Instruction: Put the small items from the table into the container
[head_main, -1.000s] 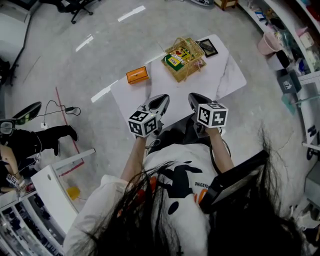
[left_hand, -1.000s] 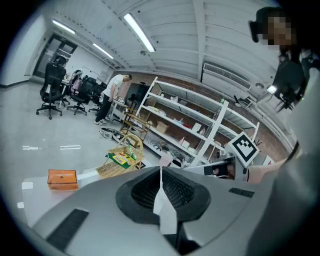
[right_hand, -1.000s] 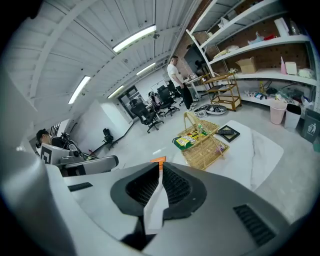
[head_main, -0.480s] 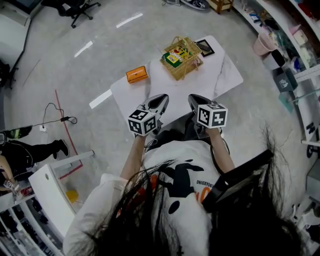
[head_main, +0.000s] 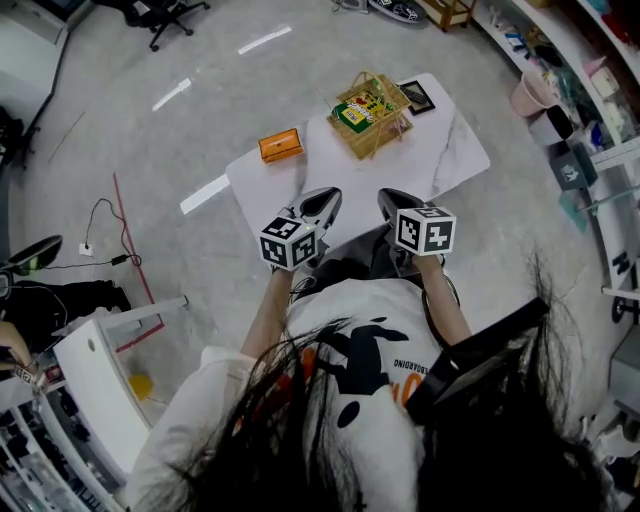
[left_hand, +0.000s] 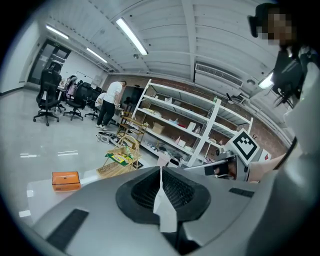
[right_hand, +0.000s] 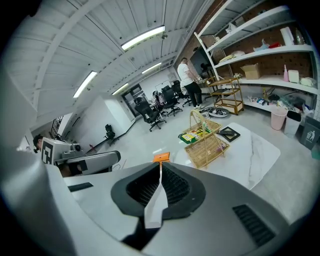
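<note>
Closest to me, both hand-held grippers hang over the near edge of the white marble-patterned table (head_main: 455, 150). The left gripper (head_main: 325, 195) is clenched, its jaws pressed together with nothing between them. The right gripper (head_main: 385, 196) is closed just as tight and is also empty.

Farther along the tabletop, a small orange rectangular box (head_main: 280, 145) lies at the far left corner, apart from everything else. To its right, at the far edge, stands the tan woven wicker basket with a hoop handle (head_main: 385, 130) — a green-and-yellow printed packet (head_main: 355, 108) already lies inside it. Just beside the basket, at the far right corner, is a flat black rectangular frame (head_main: 418, 95); I can't tell whether the two touch.

Well beyond the table, a person in a white top (left_hand: 112, 97) stands near black office chairs (left_hand: 47, 92) and white metal shelving (left_hand: 200, 130).
</note>
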